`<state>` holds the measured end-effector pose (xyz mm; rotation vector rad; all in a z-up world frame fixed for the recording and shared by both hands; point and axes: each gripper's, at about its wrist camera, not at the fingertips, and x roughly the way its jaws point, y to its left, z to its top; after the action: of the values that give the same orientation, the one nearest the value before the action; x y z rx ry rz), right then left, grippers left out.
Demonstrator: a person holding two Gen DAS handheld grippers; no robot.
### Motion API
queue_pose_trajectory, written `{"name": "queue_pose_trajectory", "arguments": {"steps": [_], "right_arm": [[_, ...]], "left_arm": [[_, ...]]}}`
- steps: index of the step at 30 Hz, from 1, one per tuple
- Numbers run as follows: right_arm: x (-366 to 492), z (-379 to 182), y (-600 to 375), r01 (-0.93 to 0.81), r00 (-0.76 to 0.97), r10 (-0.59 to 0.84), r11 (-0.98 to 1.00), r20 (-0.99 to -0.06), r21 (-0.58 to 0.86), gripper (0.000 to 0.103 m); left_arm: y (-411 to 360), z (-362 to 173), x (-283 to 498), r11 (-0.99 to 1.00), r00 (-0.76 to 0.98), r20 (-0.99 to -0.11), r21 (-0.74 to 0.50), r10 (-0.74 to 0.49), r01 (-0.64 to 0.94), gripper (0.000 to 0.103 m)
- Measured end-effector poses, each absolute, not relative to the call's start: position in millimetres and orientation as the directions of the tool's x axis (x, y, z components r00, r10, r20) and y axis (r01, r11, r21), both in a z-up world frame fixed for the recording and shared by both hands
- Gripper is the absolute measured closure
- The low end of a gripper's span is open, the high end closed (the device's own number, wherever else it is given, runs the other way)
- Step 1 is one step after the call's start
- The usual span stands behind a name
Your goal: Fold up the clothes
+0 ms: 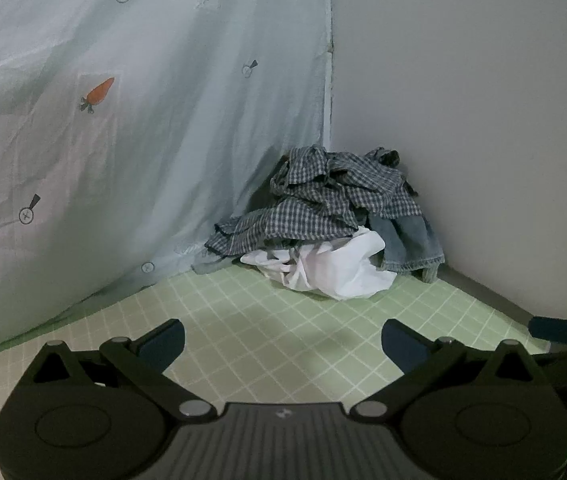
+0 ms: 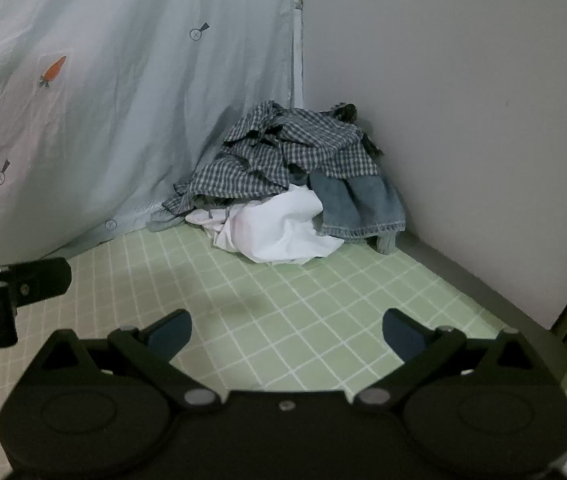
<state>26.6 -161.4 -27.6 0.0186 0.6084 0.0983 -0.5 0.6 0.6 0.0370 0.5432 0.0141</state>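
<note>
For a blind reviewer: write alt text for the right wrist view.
A heap of clothes sits in a corner on a green checked surface: a checked shirt over a white garment and denim. The right gripper is open and empty.

dim, even light; soft shadows on the floor (image 1: 283, 340); fisheye bending, dark corners, slight softness.

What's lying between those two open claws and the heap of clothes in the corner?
Nothing: only bare green checked mat lies between each open gripper and the clothes pile, in both wrist views.
</note>
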Motion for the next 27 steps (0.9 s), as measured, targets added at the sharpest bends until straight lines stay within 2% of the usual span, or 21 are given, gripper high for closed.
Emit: {"name": "queue_pose_trajectory", "arguments": {"steps": [27], "right_arm": [[27, -32, -159, -0.109, 0.819, 0.123, 0.992, -0.560, 0.058, 0.000]], "left_arm": [[19, 16, -1, 0.999, 0.850, -0.527, 0.045, 0.018, 0.006, 0.000]]}}
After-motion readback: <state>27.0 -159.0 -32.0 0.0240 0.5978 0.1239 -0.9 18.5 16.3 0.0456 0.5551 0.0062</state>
